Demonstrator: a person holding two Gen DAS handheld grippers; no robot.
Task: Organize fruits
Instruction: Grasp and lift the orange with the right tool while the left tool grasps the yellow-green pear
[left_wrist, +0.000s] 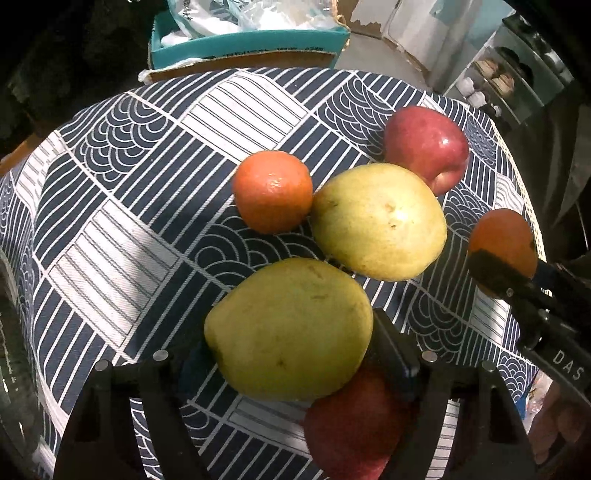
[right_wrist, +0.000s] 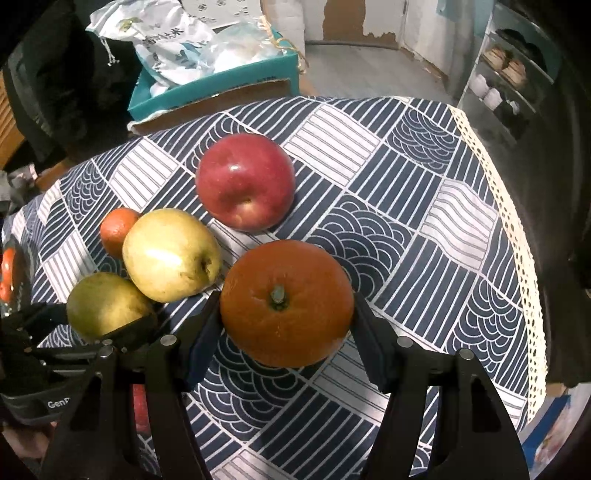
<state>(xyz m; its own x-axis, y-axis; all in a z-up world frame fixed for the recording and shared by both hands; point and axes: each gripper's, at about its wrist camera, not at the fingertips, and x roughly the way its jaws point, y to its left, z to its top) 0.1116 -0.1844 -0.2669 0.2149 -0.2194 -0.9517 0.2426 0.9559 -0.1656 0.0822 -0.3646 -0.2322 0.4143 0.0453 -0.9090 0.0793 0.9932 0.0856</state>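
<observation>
Sorting's only partly done I'd say: the right gripper (right_wrist: 286, 321) is clamped on the big round orange (right_wrist: 286, 302) near the patterned tablecloth's (right_wrist: 424, 184) right edge, the left gripper (left_wrist: 291, 369) hugs the near yellow-green pear (left_wrist: 291, 328), grip unclear. The second pear (left_wrist: 378, 221), small mandarin (left_wrist: 273, 192) and shiny red apple (left_wrist: 424, 147) sit bunched mid-cloth, another red apple (left_wrist: 354, 421) at the near edge

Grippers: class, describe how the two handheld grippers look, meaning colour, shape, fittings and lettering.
Both are black. The right gripper has two flat, angular linkage arms with silver pivot pins and dark blue fingers. The left gripper is built alike. White lettering shows on each body: "DAS" on the right, "Gen" on the left. No cables or sleeves visible.
</observation>
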